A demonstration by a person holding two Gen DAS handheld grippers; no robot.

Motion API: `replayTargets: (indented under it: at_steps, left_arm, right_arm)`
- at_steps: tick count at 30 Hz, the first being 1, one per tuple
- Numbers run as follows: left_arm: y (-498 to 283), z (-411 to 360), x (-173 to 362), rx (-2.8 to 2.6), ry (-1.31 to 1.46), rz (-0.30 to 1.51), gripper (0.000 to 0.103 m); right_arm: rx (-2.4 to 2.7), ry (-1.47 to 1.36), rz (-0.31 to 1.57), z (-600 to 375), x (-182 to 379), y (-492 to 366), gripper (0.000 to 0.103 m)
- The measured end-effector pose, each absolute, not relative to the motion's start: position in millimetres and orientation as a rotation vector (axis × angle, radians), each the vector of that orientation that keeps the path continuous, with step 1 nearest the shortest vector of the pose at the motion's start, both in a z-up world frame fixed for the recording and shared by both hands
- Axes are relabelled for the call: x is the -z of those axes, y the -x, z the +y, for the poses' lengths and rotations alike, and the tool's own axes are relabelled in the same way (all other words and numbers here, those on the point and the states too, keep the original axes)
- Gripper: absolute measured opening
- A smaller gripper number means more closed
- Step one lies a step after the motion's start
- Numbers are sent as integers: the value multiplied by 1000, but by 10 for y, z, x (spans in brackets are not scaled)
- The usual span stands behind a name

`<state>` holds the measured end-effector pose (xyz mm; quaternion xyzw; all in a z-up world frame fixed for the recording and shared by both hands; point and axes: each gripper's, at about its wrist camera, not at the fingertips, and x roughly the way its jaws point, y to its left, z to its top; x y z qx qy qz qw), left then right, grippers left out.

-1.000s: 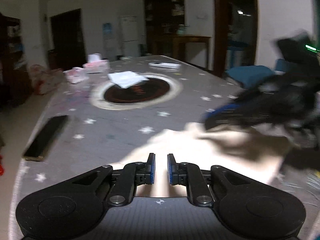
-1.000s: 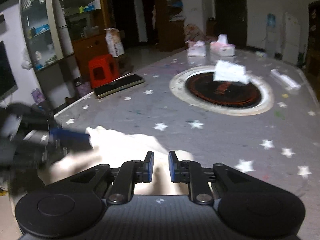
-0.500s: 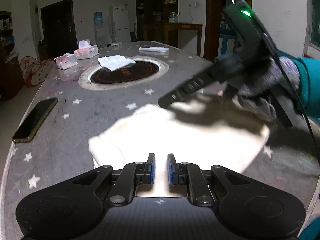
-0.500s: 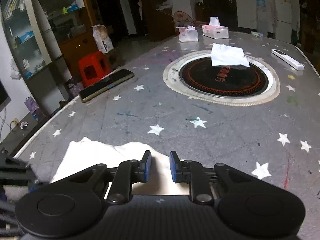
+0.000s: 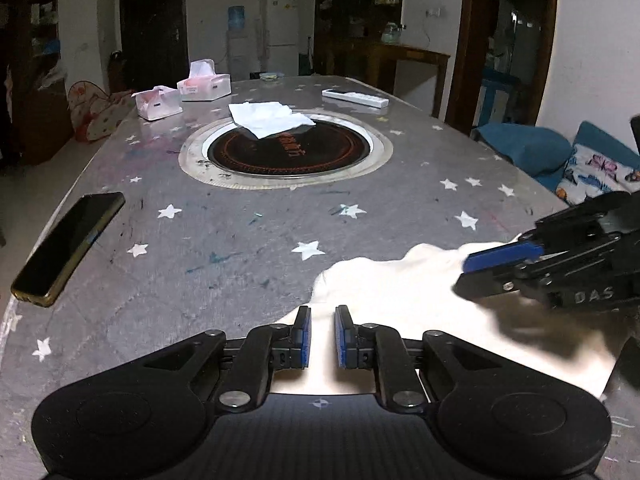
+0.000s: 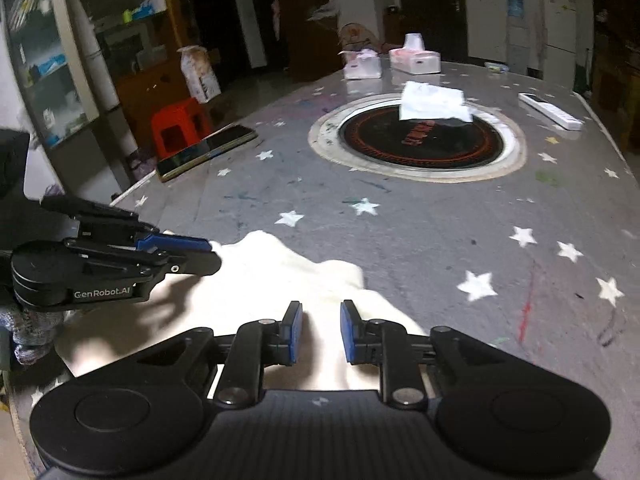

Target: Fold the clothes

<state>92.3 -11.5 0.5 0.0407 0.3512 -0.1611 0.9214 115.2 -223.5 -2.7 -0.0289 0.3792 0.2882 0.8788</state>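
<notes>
Item: one cream cloth (image 5: 404,280), lying crumpled at the near edge of the bench (image 5: 240,248). Soft, light, limp; likely to sag and slide on the smooth top. Best taken at a corner or hem, both layers pinched. My left tongs (image 5: 322,314) stand narrow over its near part, nothing visibly gripped. My right tongs (image 6: 321,310), also narrow, poised over the cloth's right side.
</notes>
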Motion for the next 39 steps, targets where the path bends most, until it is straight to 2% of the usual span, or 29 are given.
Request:
replayTargets:
  at_steps: [10, 21, 33, 39]
  left_arm:
    - [-849, -126, -34, 326, -106, 710, 16]
    - [-227, -323, -192, 423, -154, 632, 16]
    - [233, -276, 0, 447, -145, 638, 16]
    - [262, -230, -11, 443, -130, 640, 17]
  right_arm:
    - [-544, 16, 765, -2546, 41, -1084, 17]
    - [-616, 136, 687, -2623, -204, -254, 21]
    - [-572, 258, 680, -2676, 65, 292, 22]
    - [-610, 73, 727, -2894, -125, 112, 21]
